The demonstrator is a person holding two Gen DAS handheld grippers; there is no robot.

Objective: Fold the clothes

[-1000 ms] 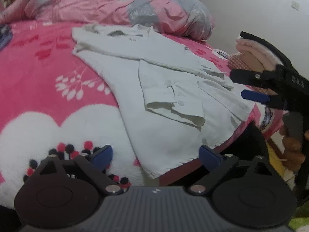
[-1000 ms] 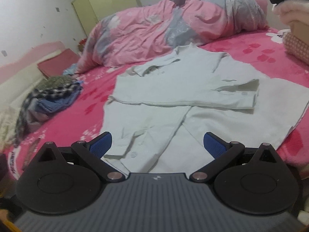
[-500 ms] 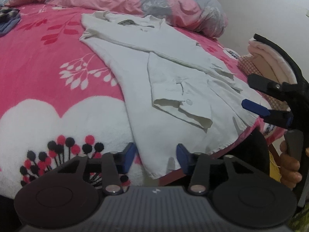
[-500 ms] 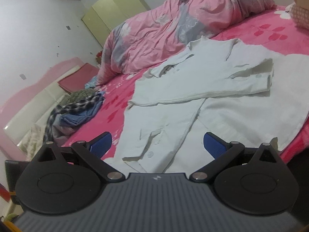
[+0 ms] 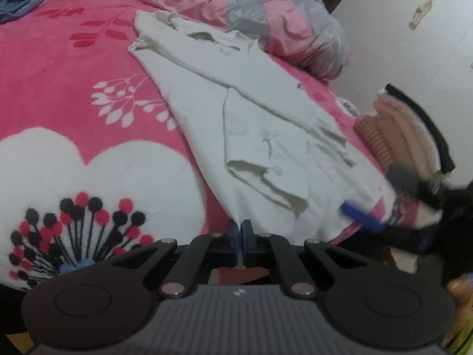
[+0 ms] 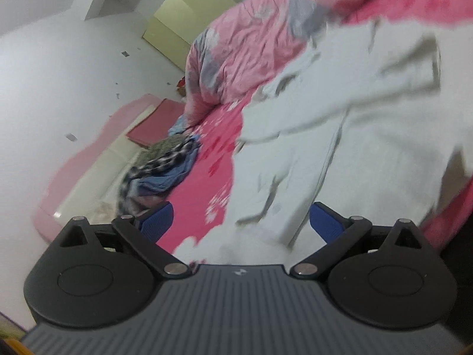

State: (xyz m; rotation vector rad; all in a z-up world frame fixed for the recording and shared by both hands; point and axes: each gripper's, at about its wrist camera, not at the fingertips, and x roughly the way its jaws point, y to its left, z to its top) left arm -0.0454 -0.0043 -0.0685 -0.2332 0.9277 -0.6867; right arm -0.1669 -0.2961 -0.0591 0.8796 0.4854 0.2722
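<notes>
A white long-sleeved shirt (image 5: 251, 124) lies flat on the pink bed, both sleeves folded across its body. My left gripper (image 5: 240, 233) is shut on the shirt's near hem corner at the bed's edge. My right gripper (image 6: 241, 219) is open and tilted, hovering over the shirt (image 6: 354, 136) near its hem; it also shows blurred at the right of the left wrist view (image 5: 363, 216). Nothing is between its pads.
A pink floral blanket (image 5: 74, 94) covers the bed. A rumpled pink and grey duvet (image 5: 251, 3) lies behind the shirt. A pile of checked and blue clothes (image 6: 165, 165) sits at the far side. Stacked folded items (image 5: 396, 130) lie to the right.
My left gripper closed from half open onto the shirt's hem corner. My right gripper swung and tilted toward the shirt's hem, still open.
</notes>
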